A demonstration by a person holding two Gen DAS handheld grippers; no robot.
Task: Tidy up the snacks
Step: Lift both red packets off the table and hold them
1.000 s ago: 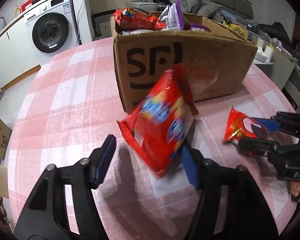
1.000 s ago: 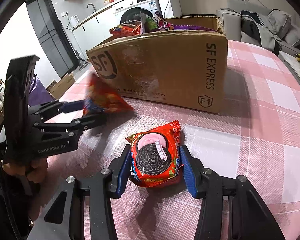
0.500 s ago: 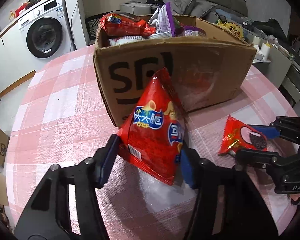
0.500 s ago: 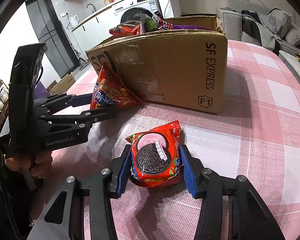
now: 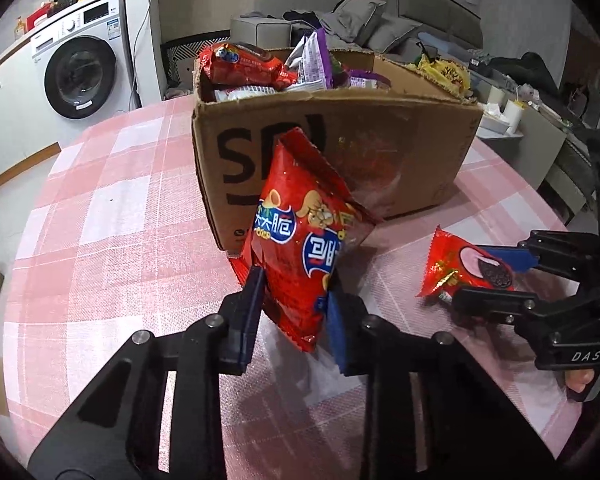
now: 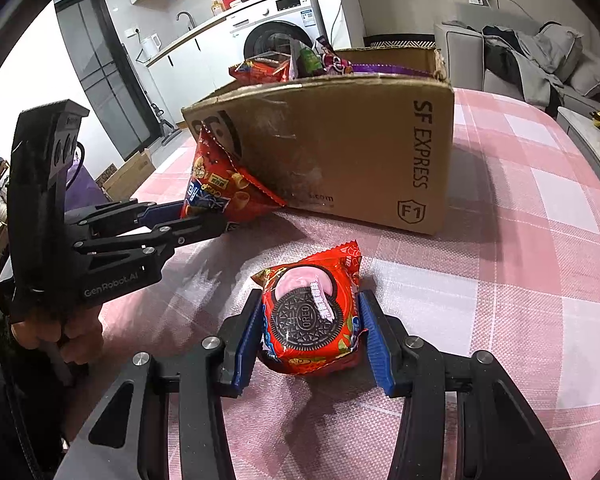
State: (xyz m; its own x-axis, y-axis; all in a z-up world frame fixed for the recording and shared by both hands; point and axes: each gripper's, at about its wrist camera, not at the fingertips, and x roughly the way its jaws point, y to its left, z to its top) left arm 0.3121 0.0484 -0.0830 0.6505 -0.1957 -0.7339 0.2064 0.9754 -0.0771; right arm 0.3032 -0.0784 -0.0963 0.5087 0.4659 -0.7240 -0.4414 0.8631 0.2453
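A red crisp bag (image 5: 300,232) stands upright on the pink checked table (image 5: 120,220), leaning on the cardboard box (image 5: 380,152). My left gripper (image 5: 296,292) is closing, and its blue pads press the bag's lower part on both sides. The box is open-topped and holds several snack packs. To the right, my right gripper (image 5: 496,276) is shut on a red Oreo pack (image 5: 456,272) lying on the table. In the right wrist view the Oreo pack (image 6: 312,312) sits between the right gripper (image 6: 310,300) pads, and the left gripper (image 6: 204,216) holds the crisp bag (image 6: 220,188) against the box (image 6: 340,140).
A washing machine (image 5: 80,76) and a counter stand beyond the table's far left. A grey sofa (image 5: 360,28) with clothes lies behind the box. A small carton (image 6: 128,172) rests on the floor. A hand (image 6: 72,340) grips the left tool's handle.
The left gripper's jaws have come together onto the crisp bag, which went from tilted and blurred to upright against the box. The right gripper and Oreo pack kept still.
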